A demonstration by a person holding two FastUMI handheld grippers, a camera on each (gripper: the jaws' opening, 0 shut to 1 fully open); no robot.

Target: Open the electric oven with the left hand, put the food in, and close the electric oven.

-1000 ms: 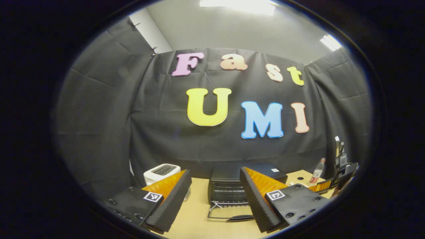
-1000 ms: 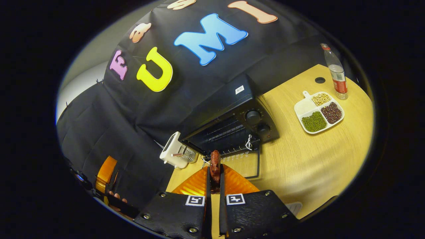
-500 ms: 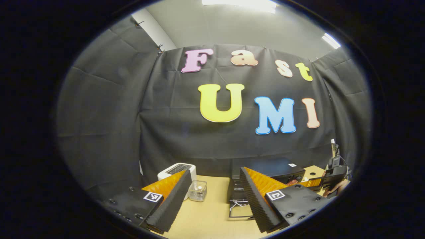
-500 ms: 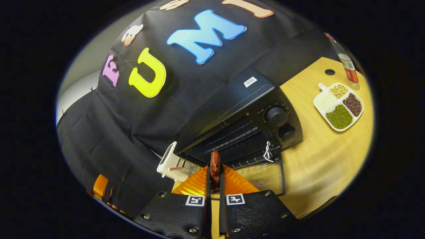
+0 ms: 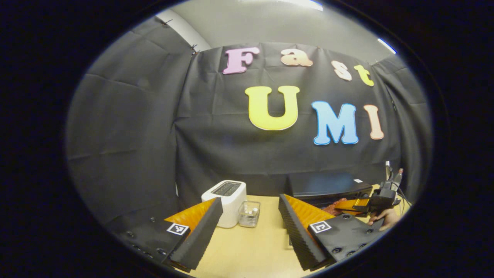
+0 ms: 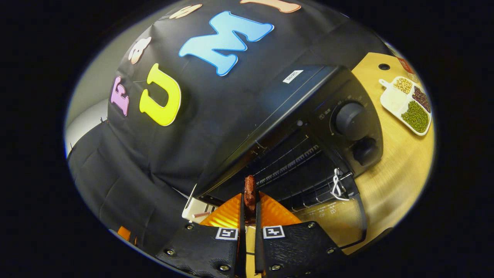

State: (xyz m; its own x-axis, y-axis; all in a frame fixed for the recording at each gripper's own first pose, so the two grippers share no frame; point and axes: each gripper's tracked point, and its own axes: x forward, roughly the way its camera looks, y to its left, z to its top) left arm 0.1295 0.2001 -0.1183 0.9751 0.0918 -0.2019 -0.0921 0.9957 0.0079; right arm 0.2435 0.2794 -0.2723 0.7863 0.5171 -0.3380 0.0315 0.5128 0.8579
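Both tongs are in sight from where I sit. On my right gripper (image 6: 249, 200) the two fingers are pressed together on a dark reddish piece of food (image 6: 250, 192), which sticks up between the tips right at the mouth of the oven (image 6: 308, 116). That oven is black and stands against the back edge of the worktop (image 6: 397, 162); its door (image 6: 339, 222) hangs open and lies flat toward me, and I see the wire rack (image 6: 293, 166) inside. Two round knobs (image 6: 349, 120) sit on its right panel. Beyond it, toward the right edge of the worktop, rests a white divided tray (image 6: 393, 101) of beans.

My left gripper (image 5: 251, 216) has its fingers spread wide apart with nothing between them, held above the worktop's near left part. Ahead of it, near the back edge, stand a white toaster (image 5: 227, 200) and just beside it a small clear box (image 5: 249, 213). In the left gripper view I see a hand (image 5: 386, 219) at the far right, holding the other gripper at the oven's front.
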